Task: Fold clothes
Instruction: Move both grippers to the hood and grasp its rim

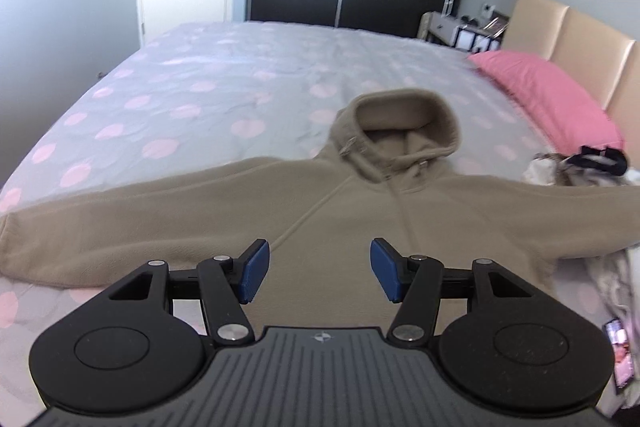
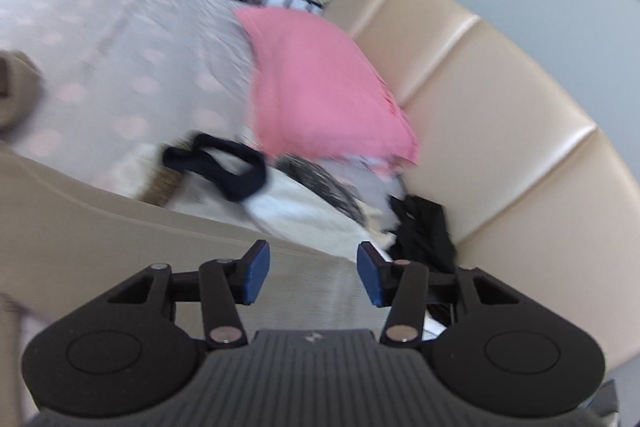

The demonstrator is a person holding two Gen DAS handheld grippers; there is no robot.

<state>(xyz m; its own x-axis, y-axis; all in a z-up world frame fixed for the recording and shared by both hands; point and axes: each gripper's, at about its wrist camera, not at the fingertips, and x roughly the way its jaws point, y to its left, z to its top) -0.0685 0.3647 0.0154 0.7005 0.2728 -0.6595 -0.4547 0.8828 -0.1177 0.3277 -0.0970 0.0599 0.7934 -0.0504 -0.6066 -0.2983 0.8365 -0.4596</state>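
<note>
Left wrist view: beige hoodie (image 1: 340, 211) spread flat on spotted bed (image 1: 180, 75), sleeves out, left tool (image 1: 319, 269) gaping empty above its chest; right tool (image 2: 313, 273) also parted, empty, over one sleeve (image 2: 100, 227) near pink pillow (image 2: 320, 83).

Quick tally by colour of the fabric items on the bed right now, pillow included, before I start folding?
Beige: 1, the hoodie
Pink: 1, the pillow
Black: 2, the looped band and a crumpled garment
White: 1, the bundle
Total: 5, though the blurred pile may hide more.
</note>
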